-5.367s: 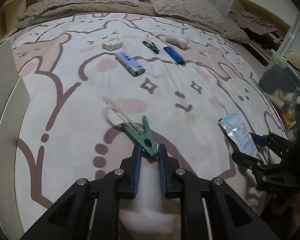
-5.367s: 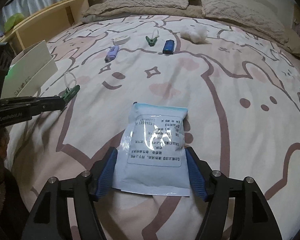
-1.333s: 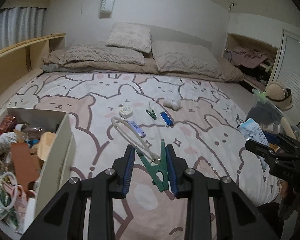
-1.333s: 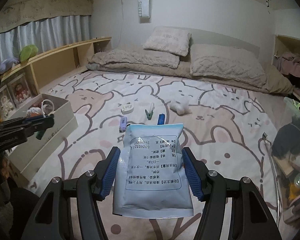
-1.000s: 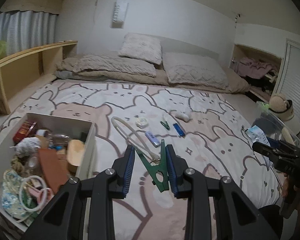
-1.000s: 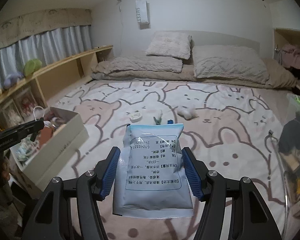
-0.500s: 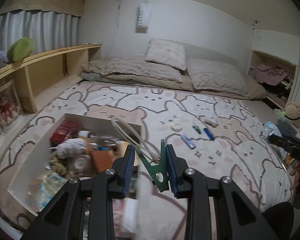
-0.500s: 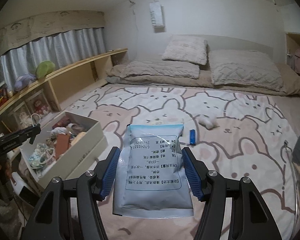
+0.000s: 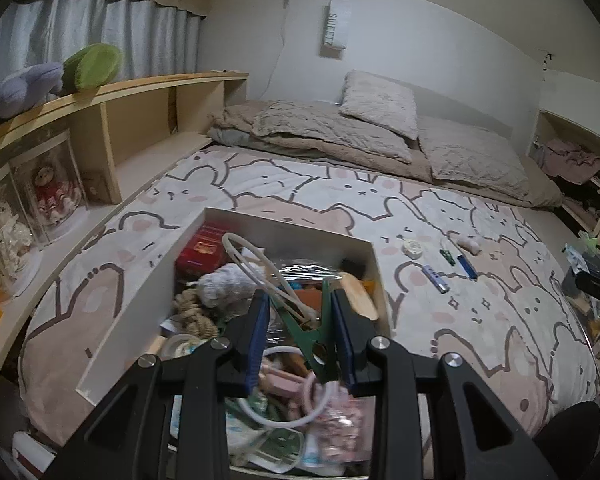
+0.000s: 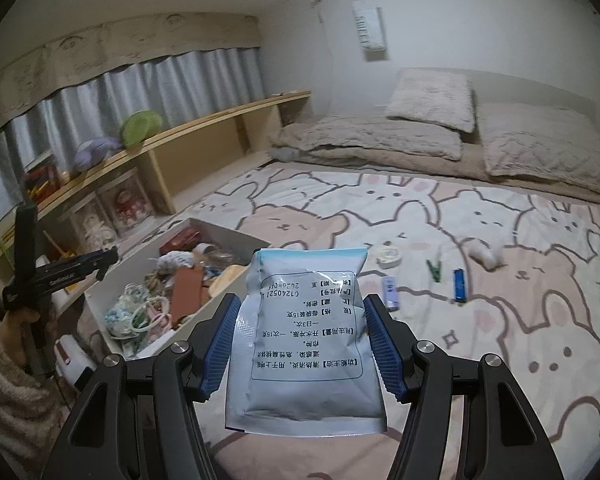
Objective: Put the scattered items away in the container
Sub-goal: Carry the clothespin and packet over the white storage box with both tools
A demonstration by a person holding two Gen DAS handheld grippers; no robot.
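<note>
Box [image 9: 364, 248] holds much already; left tool [image 9: 302, 344] grips a clip [image 9: 312, 340] above it, right tool [image 10: 300, 344] clamps a packet [image 10: 304, 344], and five items [image 9: 436, 278] remain on the bed [image 9: 480, 320].

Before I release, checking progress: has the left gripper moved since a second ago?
Yes. The left gripper swung left, now over the box.

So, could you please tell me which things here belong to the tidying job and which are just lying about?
Job:
- green clip in left gripper
- sachet in right gripper
- white box
- blue lighter, purple lighter, second green clip, tape measure, white wad

Lying about:
- pillows
- plush toys
- shelf
</note>
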